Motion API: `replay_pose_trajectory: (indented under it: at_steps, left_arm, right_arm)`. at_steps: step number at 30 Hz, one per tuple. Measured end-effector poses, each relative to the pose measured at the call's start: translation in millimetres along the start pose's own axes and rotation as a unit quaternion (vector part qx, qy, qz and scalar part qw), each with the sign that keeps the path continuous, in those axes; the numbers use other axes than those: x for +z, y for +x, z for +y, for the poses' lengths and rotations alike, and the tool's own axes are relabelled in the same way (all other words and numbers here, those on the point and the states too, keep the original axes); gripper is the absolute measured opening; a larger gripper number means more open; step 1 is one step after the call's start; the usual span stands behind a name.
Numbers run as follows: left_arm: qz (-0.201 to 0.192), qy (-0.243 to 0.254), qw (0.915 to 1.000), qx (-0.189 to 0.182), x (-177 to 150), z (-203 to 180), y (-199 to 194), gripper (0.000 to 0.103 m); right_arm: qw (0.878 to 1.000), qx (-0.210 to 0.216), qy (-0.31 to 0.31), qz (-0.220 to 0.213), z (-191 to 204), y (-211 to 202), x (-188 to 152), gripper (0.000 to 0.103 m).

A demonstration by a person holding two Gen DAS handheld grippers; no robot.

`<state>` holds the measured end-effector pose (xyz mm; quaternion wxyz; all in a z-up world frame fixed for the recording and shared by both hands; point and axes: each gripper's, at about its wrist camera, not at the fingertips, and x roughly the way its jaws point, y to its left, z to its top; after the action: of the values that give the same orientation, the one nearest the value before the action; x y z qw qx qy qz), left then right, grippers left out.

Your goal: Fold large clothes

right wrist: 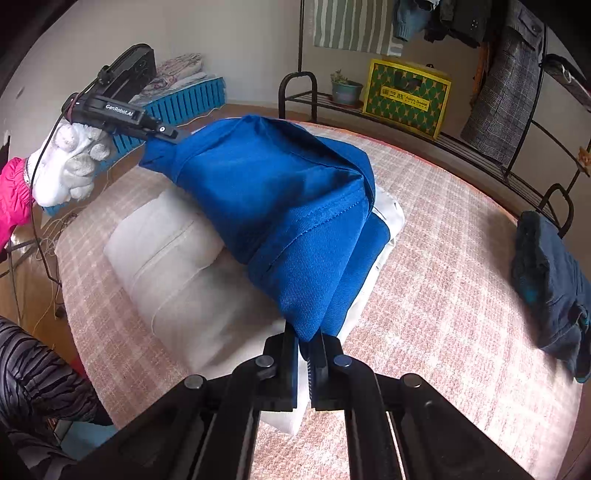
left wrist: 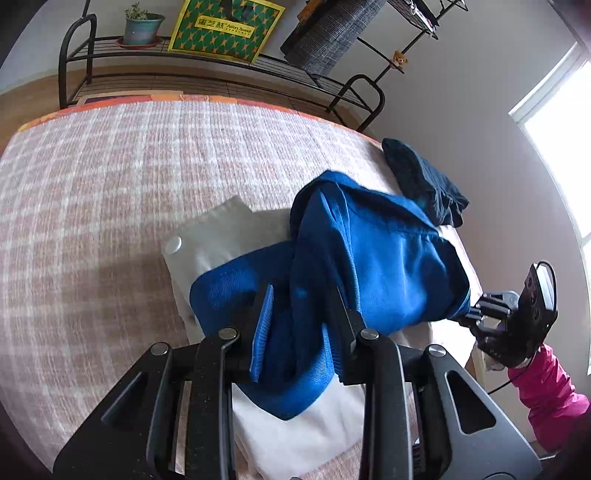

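Observation:
A bright blue garment [left wrist: 388, 258] hangs bunched between my two grippers, sagging onto a folded white garment [left wrist: 207, 251] on the checked bedcover [left wrist: 110, 184]. My left gripper [left wrist: 303, 295] is shut on one thick bunch of the blue cloth, which fills the gap between its fingers. In the right wrist view the blue garment [right wrist: 277, 192] stretches from my left gripper [right wrist: 173, 134], held by a white-gloved hand [right wrist: 70, 162], down to my right gripper [right wrist: 303, 336], which is shut on a corner of it. The white garment [right wrist: 166, 251] lies underneath. My right gripper [left wrist: 472, 314] also shows in the left wrist view.
A dark navy garment [right wrist: 550, 280] lies crumpled near the bed's far edge. Behind the bed stands a black metal rack [left wrist: 88, 55] with a potted plant [left wrist: 142, 27] and a yellow-green bag [left wrist: 221, 29]. A blue crate [right wrist: 188, 103] sits on the floor. A window [left wrist: 561, 122] is at the right.

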<state>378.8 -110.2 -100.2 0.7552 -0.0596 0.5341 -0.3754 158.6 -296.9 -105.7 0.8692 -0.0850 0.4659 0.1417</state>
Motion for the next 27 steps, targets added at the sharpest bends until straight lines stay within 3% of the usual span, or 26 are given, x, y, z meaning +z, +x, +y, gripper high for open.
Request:
replay_pose_trajectory:
  at_steps: [5, 7, 9, 11, 13, 15, 20, 21, 22, 23, 27]
  left_arm:
    - [0.033, 0.029, 0.9986, 0.027, -53.7, -15.9, 10.2, 0.028]
    - [0.020, 0.012, 0.9996, 0.015, -59.4, -14.1, -1.8, 0.028]
    - [0.000, -0.007, 1.0000, -0.002, -55.9, -12.1, -18.4, 0.028]
    - [-0.024, -0.020, 0.9993, -0.022, -48.5, -11.2, -35.5, 0.037]
    - [-0.052, -0.028, 0.9975, -0.038, -37.8, -12.1, -49.8, 0.062]
    - [-0.070, -0.035, 0.9962, -0.038, -24.3, -14.6, -55.6, 0.064]
    - [-0.061, -0.076, 0.9920, -0.081, -0.2, -2.8, -38.7, 0.064]
    - [-0.053, -0.083, 0.9913, -0.087, 1.5, 0.7, -31.6, 0.064]
    - [-0.043, -0.092, 0.9909, -0.088, 2.2, 4.0, -23.4, 0.064]
    - [-0.037, -0.103, 0.9902, -0.087, 1.1, 9.1, -15.6, 0.064]
    - [-0.013, -0.112, 0.9848, -0.132, -15.0, 7.7, 2.6, 0.064]
  right_arm:
    - [0.999, 0.009, 0.023, 0.020, -2.0, -11.9, -14.9, 0.010]
    - [0.999, 0.025, 0.028, 0.014, -1.7, -24.6, -20.4, 0.031]
    - [0.998, 0.042, 0.037, -0.006, -3.7, -41.4, -22.6, 0.033]
    - [0.996, 0.070, 0.055, -0.031, -8.4, -55.3, -18.8, 0.043]
    - [0.992, 0.085, 0.077, -0.058, -14.8, -60.9, -8.0, 0.062]
    - [0.988, 0.099, 0.099, -0.068, -23.4, -54.6, 5.8, 0.066]
    - [0.984, 0.106, 0.138, -0.032, -37.3, -0.5, 31.9, 0.066]
    - [0.983, 0.111, 0.147, -0.025, -39.0, 9.8, 33.9, 0.060]
    - [0.980, 0.119, 0.156, -0.019, -40.0, 18.6, 34.9, 0.043]
    - [0.978, 0.132, 0.162, -0.015, -39.8, 25.1, 35.7, 0.033]
    - [0.982, 0.145, 0.120, -0.035, -17.1, 13.8, 35.6, 0.010]
